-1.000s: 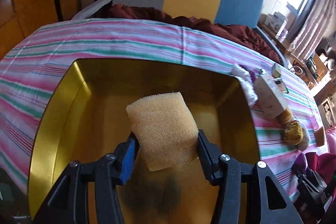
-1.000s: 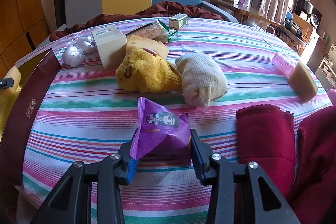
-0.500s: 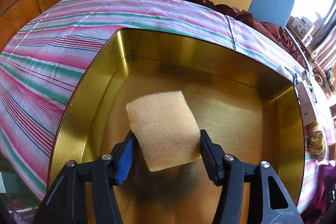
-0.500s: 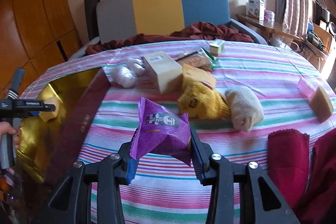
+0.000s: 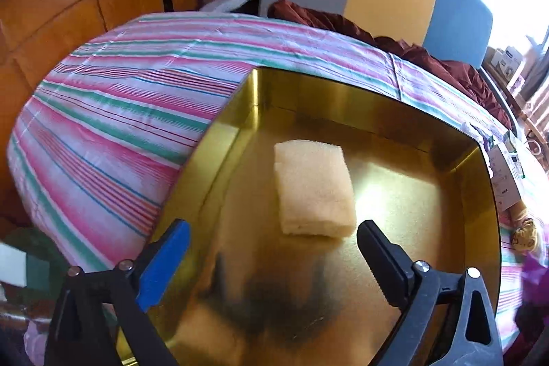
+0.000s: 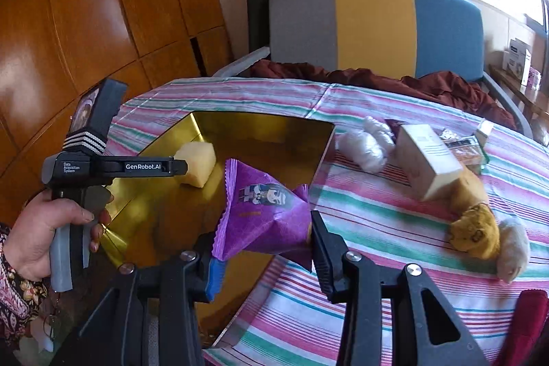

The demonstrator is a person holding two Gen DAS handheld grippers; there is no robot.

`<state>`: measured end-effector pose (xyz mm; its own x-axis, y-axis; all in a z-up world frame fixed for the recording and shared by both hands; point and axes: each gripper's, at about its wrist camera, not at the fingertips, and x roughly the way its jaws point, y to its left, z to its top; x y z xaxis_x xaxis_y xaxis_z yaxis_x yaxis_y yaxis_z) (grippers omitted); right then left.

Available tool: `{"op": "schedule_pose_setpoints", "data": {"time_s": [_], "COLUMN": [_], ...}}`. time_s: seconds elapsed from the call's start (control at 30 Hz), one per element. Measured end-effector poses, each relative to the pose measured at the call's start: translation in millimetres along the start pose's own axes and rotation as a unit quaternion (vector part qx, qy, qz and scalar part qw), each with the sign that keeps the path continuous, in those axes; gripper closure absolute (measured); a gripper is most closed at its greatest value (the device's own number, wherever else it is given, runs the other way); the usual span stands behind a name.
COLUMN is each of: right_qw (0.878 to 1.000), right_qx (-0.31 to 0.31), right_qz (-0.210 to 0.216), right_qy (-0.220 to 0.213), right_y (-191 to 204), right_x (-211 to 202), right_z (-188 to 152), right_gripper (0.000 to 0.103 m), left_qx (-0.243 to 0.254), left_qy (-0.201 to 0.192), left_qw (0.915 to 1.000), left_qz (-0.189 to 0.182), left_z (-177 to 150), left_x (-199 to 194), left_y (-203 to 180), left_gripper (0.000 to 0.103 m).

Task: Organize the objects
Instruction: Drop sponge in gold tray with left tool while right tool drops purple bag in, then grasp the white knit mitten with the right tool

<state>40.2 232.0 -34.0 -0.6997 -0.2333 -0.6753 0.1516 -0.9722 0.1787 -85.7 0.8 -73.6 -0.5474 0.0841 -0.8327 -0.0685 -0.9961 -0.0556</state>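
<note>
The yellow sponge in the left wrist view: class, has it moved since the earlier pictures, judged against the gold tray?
Yes. The yellow sponge has dropped from between the left gripper's just-opened jaws and now lies flat on the gold tray's floor.

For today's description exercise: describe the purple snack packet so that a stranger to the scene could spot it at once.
Start at the striped tablecloth and find the shiny gold tray on it. Above the tray's near edge, the right gripper clamps a crinkled purple foil snack packet. Only it is purple, with a cartoon figure printed on it.
</note>
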Motion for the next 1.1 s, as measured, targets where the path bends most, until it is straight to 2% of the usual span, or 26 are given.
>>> {"op": "schedule_pose_setpoints", "data": {"time_s": [0.13, 0.23, 0.37, 0.53, 0.63, 0.8, 1.0, 1.1], "right_qw": [0.999, 0.999, 0.998, 0.994, 0.993, 0.996, 0.999, 0.999], "right_qx": [-0.013, -0.029, -0.029, -0.024, -0.024, -0.01, 0.012, 0.03], "right_qz": [0.015, 0.02, 0.011, -0.01, -0.024, -0.011, -0.007, -0.008], "right_qy": [0.025, 0.032, 0.055, 0.105, 0.114, 0.093, 0.035, 0.022], "right_y": [16, 27, 34, 33, 33, 27, 15, 7], "right_x": [21, 33, 55, 84, 93, 83, 54, 43], "right_z": [1, 4, 11, 17, 22, 21, 22, 23], "right_gripper": [0.06, 0.06, 0.06, 0.06, 0.056, 0.054, 0.054, 0.054], "left_qx": [-0.01, -0.023, -0.019, -0.016, -0.023, -0.026, 0.002, 0.013], "left_qy": [-0.005, -0.007, -0.011, -0.005, -0.002, -0.001, -0.01, -0.014], "left_qw": [0.9998, 0.9997, 0.9997, 0.9999, 0.9997, 0.9997, 0.9999, 0.9997], "left_qz": [0.015, 0.007, 0.006, -0.004, -0.002, -0.005, -0.007, -0.013], "left_z": [-8, -15, -24, -30, -31, -32, -31, -31], "left_x": [-10, -18, -27, -29, -28, -27, -31, -34], "left_y": [10, 17, 18, 18, 19, 18, 4, -5], "left_gripper": [0.002, 0.002, 0.002, 0.001, 0.001, 0.001, 0.001, 0.001]}}
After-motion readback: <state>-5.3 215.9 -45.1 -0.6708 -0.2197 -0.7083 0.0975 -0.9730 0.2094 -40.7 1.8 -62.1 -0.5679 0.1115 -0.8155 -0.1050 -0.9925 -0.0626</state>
